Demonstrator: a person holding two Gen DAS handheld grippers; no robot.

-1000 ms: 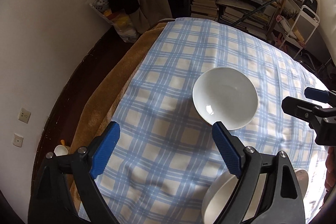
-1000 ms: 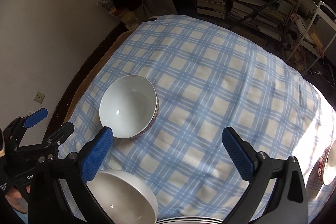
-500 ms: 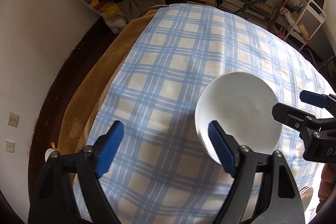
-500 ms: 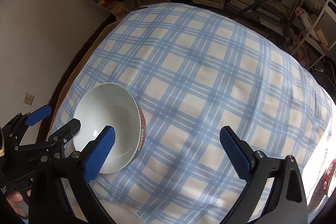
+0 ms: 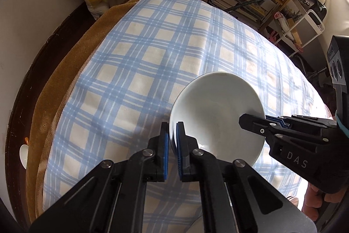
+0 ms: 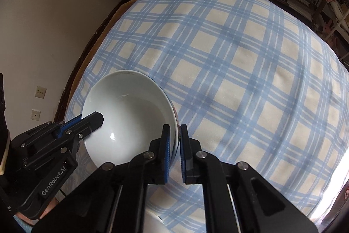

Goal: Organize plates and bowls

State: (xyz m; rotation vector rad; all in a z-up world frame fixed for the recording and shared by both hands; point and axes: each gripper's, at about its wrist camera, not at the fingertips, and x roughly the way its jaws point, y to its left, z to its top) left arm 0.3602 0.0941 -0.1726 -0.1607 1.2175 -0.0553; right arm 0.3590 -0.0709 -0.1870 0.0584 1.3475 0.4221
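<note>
The left gripper (image 5: 172, 141) has just been closed on the near rim of the white bowl (image 5: 218, 119), lower centre of frame; the right gripper (image 6: 175, 141) likewise on the opposite rim. A red outer band is shown only in the right view, over the checked cloth (image 6: 240, 58).

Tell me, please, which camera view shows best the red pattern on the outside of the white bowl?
The right wrist view. There the bowl shows a thin strip of its patterned outer wall at its right edge, beside the right gripper clamped on the rim. The left wrist view shows only the bowl's plain white inside, with the left gripper clamped on its rim.
</note>
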